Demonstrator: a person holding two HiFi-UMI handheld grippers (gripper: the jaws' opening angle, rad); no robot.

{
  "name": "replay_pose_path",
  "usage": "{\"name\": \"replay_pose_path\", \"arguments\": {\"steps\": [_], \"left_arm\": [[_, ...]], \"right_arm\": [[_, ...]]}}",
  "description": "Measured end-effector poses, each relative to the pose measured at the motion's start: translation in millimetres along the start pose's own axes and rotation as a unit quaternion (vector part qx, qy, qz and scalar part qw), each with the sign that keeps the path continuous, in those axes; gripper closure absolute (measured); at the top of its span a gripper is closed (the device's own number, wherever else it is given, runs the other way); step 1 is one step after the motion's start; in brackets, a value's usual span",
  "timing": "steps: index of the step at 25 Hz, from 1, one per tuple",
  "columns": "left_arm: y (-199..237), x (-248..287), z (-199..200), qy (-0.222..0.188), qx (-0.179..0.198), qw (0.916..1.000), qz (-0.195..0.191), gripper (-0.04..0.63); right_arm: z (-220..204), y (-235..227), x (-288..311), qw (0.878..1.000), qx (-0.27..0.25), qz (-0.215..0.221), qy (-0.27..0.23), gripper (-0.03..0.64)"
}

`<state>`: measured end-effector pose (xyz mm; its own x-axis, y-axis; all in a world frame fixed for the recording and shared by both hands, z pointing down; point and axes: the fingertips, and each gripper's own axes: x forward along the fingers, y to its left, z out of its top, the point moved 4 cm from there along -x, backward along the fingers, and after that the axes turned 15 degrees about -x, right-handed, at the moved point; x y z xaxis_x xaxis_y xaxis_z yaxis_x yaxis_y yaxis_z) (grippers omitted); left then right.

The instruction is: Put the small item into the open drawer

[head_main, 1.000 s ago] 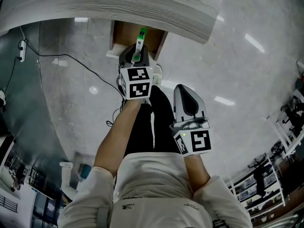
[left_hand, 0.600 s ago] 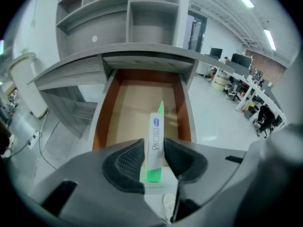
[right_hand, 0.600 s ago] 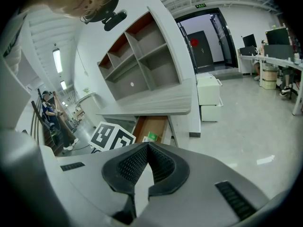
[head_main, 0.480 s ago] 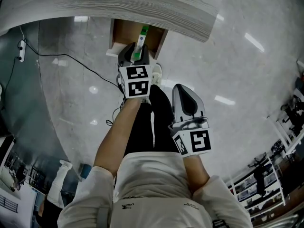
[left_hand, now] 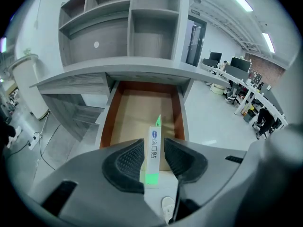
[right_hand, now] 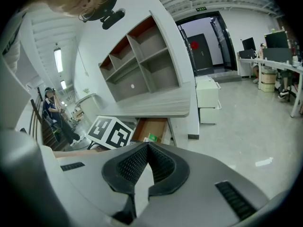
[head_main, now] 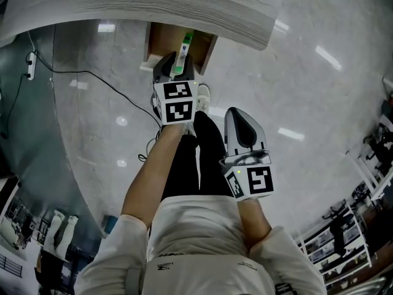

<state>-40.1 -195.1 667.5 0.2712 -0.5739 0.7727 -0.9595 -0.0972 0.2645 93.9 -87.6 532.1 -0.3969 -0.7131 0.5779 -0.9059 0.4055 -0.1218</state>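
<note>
The small item [left_hand: 155, 136], a slim white box with green ends, stands lengthwise between the pads of my left gripper [left_hand: 152, 146], its far tip over the open wooden drawer [left_hand: 137, 108]. The jaws have just been opening, and a thin gap shows beside the item. In the head view the left gripper [head_main: 174, 65] hangs at the drawer's [head_main: 163, 42] front edge with the item [head_main: 182, 49] poking out ahead. My right gripper [head_main: 241, 118] hangs lower right, over the floor, its pads meeting with nothing between them [right_hand: 147, 145].
The grey desk top [head_main: 153, 8] overhangs the drawer, with open shelves [left_hand: 132, 22] above it. A black cable [head_main: 92, 74] runs across the glossy floor at left. The person's legs and a white shoe [head_main: 202, 96] are below the left gripper.
The left gripper and the item stay nearly where they were over the drawer. The right gripper has not moved. People pass at the head view's lower left.
</note>
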Motion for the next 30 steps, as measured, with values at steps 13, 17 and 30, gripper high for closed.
{"name": "replay_pose_path", "arguments": {"steps": [13,17,30], "left_arm": [[-21.7,-70.6,29.1,-0.045,0.013,0.9987,-0.021,0.476],[-32.7,-100.3,43.3,-0.061,0.019,0.9976,-0.028,0.488],[-63.4,-252.0,79.3,-0.132,0.026,0.9884,-0.07,0.564]], "right_arm": [[30.4,18.4,-38.6,0.999,-0.006,-0.013,-0.043,0.584],[48.5,24.4,-55.2,0.998,-0.015,-0.013,-0.055,0.584],[131.7,60.1,-136.5,0.993,-0.049,-0.029,-0.107,0.584]]}}
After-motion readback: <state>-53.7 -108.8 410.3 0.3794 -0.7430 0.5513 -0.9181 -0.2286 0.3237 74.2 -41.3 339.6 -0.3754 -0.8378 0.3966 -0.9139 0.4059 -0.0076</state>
